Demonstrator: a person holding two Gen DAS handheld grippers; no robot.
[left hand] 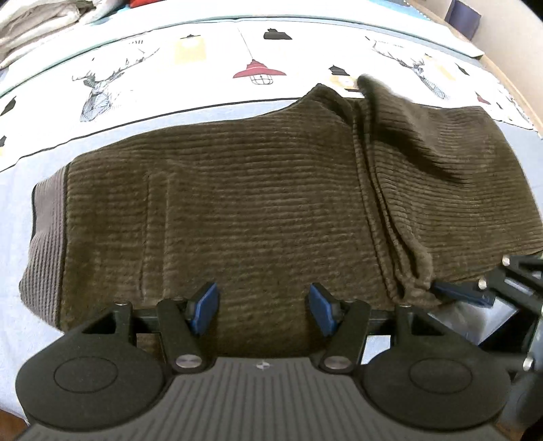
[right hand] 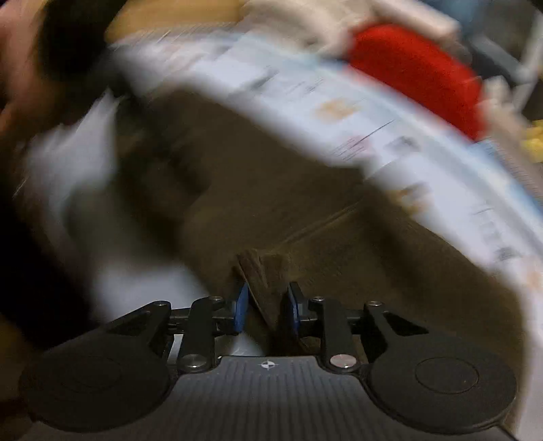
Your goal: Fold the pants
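Brown corduroy pants (left hand: 237, 203) lie across the bed, with the grey ribbed waistband (left hand: 44, 237) at the left. A leg part (left hand: 441, 152) is folded over onto the right side, its hem bunched near the front. My left gripper (left hand: 263, 305) hovers over the pants' near edge, its jaws wide apart and nothing between the blue pads. One blue pad of my right gripper (left hand: 458, 291) shows at the hem. In the blurred right wrist view, my right gripper (right hand: 266, 300) is shut on a fold of the pants (right hand: 264, 271).
The bed sheet (left hand: 169, 84) is pale blue and white with deer and lamp prints. Folded light clothes (left hand: 34, 20) lie at the far left. A red item (right hand: 417, 74) sits beyond the bed's far edge, with more things around it.
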